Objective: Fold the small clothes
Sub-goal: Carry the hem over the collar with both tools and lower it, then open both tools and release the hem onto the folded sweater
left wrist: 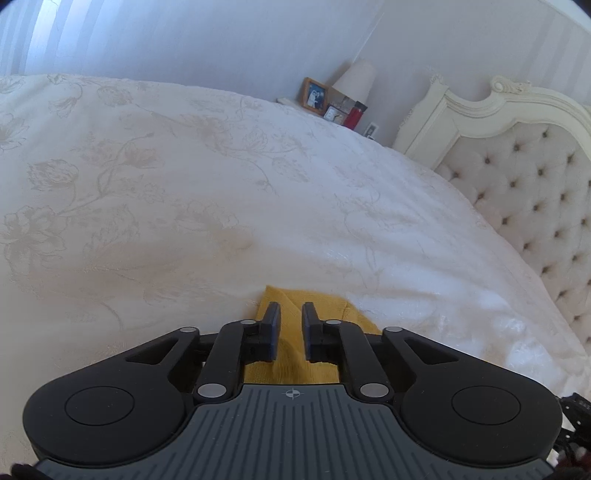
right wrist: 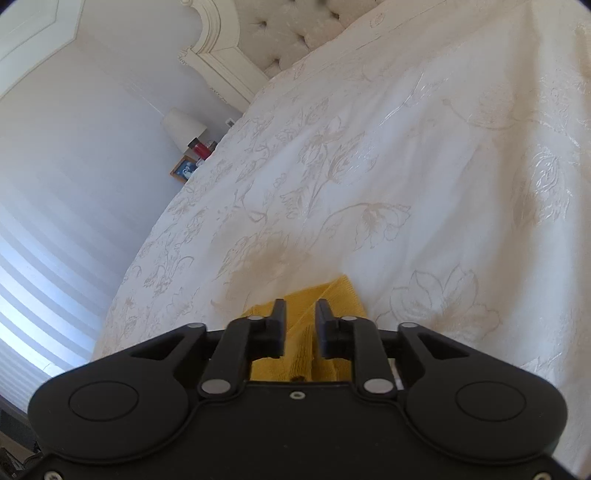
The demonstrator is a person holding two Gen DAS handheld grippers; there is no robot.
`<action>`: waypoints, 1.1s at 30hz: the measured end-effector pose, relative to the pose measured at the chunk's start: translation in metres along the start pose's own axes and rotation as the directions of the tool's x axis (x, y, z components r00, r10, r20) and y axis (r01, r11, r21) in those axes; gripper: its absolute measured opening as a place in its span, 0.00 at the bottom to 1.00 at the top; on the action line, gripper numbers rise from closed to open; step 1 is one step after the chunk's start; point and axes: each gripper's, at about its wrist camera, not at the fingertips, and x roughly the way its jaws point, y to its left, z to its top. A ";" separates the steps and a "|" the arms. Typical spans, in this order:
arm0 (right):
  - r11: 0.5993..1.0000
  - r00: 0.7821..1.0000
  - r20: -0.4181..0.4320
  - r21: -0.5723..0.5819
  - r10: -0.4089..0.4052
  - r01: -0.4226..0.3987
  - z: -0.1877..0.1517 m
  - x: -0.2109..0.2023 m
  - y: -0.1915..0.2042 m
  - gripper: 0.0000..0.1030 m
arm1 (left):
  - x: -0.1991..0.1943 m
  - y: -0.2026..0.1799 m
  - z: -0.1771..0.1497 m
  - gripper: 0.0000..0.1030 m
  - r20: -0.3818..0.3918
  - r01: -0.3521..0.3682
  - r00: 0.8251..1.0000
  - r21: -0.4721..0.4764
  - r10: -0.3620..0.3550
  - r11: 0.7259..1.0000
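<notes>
A small yellow knit garment (left wrist: pixel 327 304) lies on the cream floral bedspread (left wrist: pixel 177 177), right under the camera. My left gripper (left wrist: pixel 291 315) hovers over its near edge with a gap between the jaws; yellow cloth shows in the gap and the pads do not press on it. In the right wrist view the same yellow garment (right wrist: pixel 341 295) lies on the bedspread (right wrist: pixel 406 155). My right gripper (right wrist: pixel 301 312) stands open above it, cloth visible between the fingers. The gripper bodies hide most of the garment in both views.
A tufted cream headboard (left wrist: pixel 517 173) (right wrist: pixel 288 29) bounds one end of the bed. Beyond the bed's far side, a lamp (left wrist: pixel 356 79) (right wrist: pixel 183 127), a framed photo (left wrist: pixel 314 94) and small items stand against the wall.
</notes>
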 end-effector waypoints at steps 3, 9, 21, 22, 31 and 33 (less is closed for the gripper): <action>0.998 0.997 0.080 -0.067 0.011 -0.005 -0.002 -0.020 0.003 0.59 | -0.019 -0.008 0.000 0.48 0.068 -0.008 0.998 0.063 0.004 0.998; 0.918 1.000 0.028 -0.395 -0.008 0.018 -0.033 -0.048 0.042 0.59 | -0.054 -0.045 -0.040 0.48 0.023 0.001 1.000 0.355 -0.010 0.935; 0.684 0.969 -0.161 -0.729 -0.189 0.012 -0.109 0.009 0.108 0.58 | 0.004 -0.080 -0.077 0.48 -0.160 0.042 0.985 0.573 0.062 0.819; 0.682 0.967 -0.162 -0.731 -0.199 0.018 -0.105 0.016 0.111 0.58 | 0.013 -0.082 -0.070 0.48 -0.163 0.039 0.984 0.564 0.065 0.825; 0.807 0.980 -0.065 -0.579 -0.188 0.117 -0.037 0.057 0.126 0.57 | 0.038 -0.088 0.001 0.48 -0.059 -0.071 0.992 0.436 0.107 0.897; 0.836 0.986 -0.055 -0.539 -0.157 0.103 -0.028 0.044 0.119 0.57 | 0.029 -0.085 0.003 0.48 -0.058 -0.054 0.995 0.422 0.087 0.905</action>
